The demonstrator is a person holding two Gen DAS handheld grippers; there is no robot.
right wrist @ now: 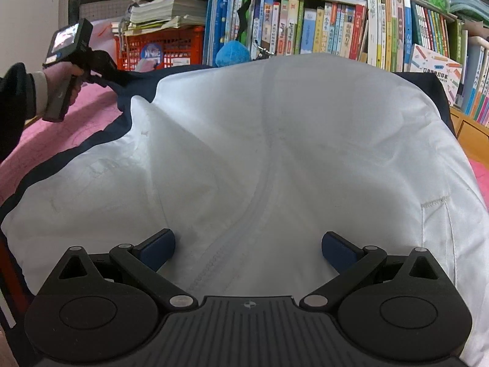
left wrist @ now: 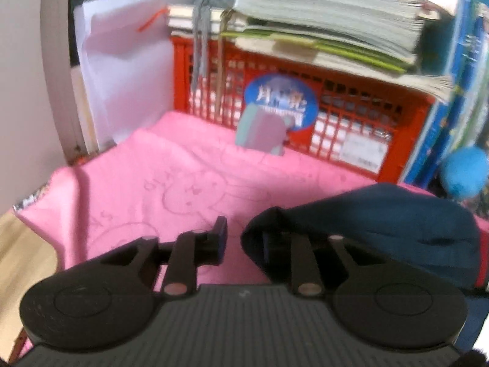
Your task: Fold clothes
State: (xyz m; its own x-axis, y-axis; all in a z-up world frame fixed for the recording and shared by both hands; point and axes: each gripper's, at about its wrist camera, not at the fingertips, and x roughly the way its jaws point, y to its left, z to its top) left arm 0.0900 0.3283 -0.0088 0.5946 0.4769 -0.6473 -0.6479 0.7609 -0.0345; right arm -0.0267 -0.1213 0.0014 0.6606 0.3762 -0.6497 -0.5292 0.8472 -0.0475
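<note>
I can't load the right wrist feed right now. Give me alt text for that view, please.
The right gripper hangs open over the white lining of a navy jacket spread on a pink blanket, a zipper line running between its fingers. At upper left, a hand holds the left gripper at the jacket's dark edge. Packed bookshelves and a red crate stand behind.

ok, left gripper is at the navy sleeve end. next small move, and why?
Probably close the left gripper on the navy sleeve: its jaws look parted, and the sleeve end covers one finger. The right gripper hovers wide open over the white lining, holding nothing.
</note>
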